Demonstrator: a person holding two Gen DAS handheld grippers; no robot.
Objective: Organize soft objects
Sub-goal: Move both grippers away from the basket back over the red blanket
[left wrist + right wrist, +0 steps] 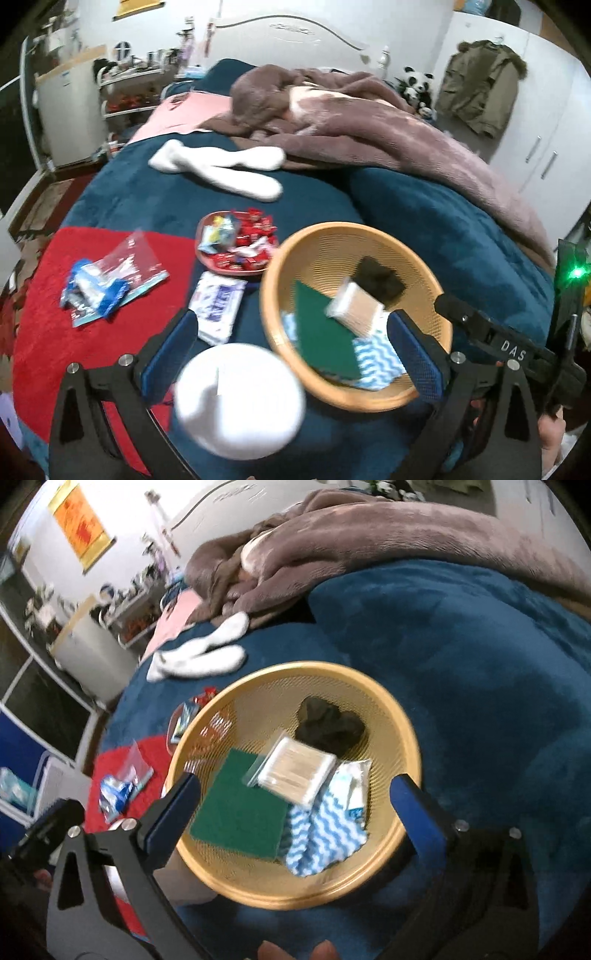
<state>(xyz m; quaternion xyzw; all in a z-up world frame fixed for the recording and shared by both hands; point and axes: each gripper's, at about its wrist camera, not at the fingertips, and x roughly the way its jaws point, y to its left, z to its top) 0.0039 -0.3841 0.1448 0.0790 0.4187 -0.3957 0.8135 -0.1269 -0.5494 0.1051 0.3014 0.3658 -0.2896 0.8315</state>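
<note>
Left gripper (295,354) wide open, nothing pinched; blurred white roll (240,400) sits low between the fingers, contact with pads unclear. Right gripper (295,805) wide open too, empty, hanging over yellow basket (402,716) on the blue bed (480,664). In basket: green pad (240,812), clear pack of sticks (295,771) on top, black cloth (328,727) at far side, blue-white zigzag cloth (325,834) at near side. White socks (221,166) further up the bed, touching brown blanket (369,129). Red candy dish (236,247) just left of basket, white packet (218,306) below it. Zip bag (110,280) on red patch at left bed edge.
</note>
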